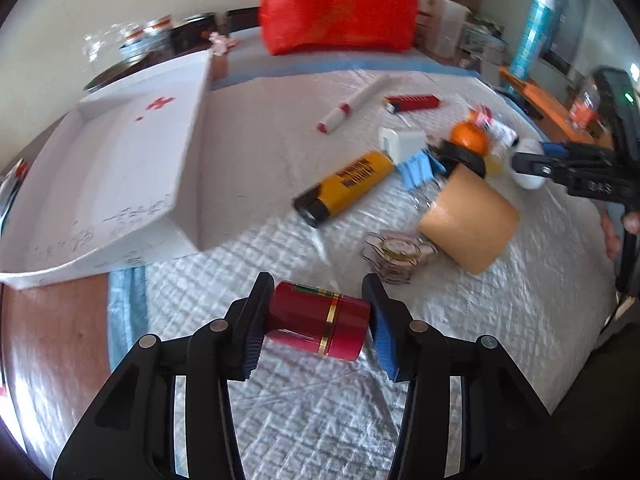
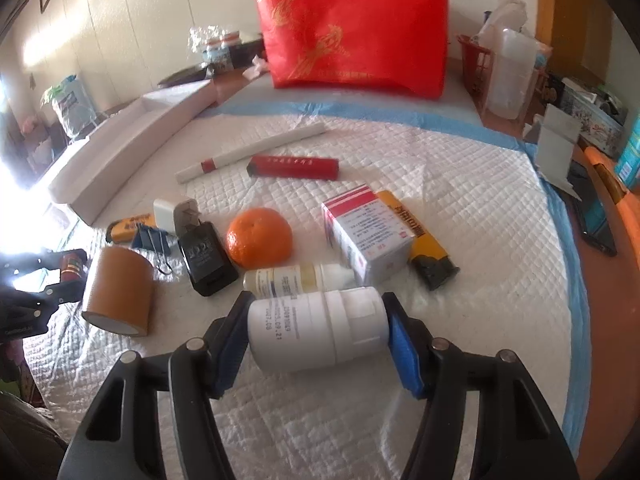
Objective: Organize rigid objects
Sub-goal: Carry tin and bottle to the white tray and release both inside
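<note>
With the white first-aid box point(image 1: 120, 168) at the worktop's left edge showing nothing inside, sorting has barely begun: left tongs point(image 1: 316, 324) clamp a red canister point(image 1: 316, 326), right tongs point(image 2: 318, 330) clamp a white pill bottle point(image 2: 316, 328) at the near edge, everything else lies scattered.

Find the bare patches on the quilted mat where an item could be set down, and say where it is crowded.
Free: the mat right of the red lighter, out to its blue edge; also between the white tray and yellow lighter. Crowded: around the orange, medicine box and tape roll.
</note>
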### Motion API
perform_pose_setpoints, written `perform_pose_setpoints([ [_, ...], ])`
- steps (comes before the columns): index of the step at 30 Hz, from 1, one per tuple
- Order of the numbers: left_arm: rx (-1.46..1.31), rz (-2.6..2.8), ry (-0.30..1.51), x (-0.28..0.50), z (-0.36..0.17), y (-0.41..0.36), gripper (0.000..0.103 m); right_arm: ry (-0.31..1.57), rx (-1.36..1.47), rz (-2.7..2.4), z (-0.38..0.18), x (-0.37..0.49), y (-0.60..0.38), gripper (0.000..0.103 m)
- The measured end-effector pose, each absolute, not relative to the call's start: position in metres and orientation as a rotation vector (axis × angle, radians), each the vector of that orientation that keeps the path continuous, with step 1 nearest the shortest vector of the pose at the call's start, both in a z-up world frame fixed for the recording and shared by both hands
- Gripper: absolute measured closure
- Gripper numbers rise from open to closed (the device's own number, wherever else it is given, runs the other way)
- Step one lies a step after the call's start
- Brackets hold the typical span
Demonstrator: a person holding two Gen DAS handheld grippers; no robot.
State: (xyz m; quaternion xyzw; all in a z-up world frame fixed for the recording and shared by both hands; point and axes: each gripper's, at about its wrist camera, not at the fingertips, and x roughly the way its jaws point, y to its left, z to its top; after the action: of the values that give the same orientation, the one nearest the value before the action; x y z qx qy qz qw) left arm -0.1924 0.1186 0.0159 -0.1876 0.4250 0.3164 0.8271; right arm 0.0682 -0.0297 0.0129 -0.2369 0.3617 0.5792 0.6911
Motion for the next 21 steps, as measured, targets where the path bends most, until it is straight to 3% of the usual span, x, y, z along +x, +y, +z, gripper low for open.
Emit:
perform_pose_setpoints([
  [8, -0.395, 0.876, 0.754, -0.21, 0.089, 0.135, 0.057, 0.692, -0.312, 1.304, 0.089, 0.076, -0.053, 0.04],
  [16, -0.237, 1.039, 0.444, -0.229, 0.234, 0.155, 0.057, 0.45, -0.084, 1.38, 0.206, 0.058, -0.057, 0.04],
  [21, -0.226, 1.075, 0.361, -0.245, 0.261, 0.157, 0.057, 0.354, 0.059, 1.406, 0.265, 0.045, -0.053, 0.039],
])
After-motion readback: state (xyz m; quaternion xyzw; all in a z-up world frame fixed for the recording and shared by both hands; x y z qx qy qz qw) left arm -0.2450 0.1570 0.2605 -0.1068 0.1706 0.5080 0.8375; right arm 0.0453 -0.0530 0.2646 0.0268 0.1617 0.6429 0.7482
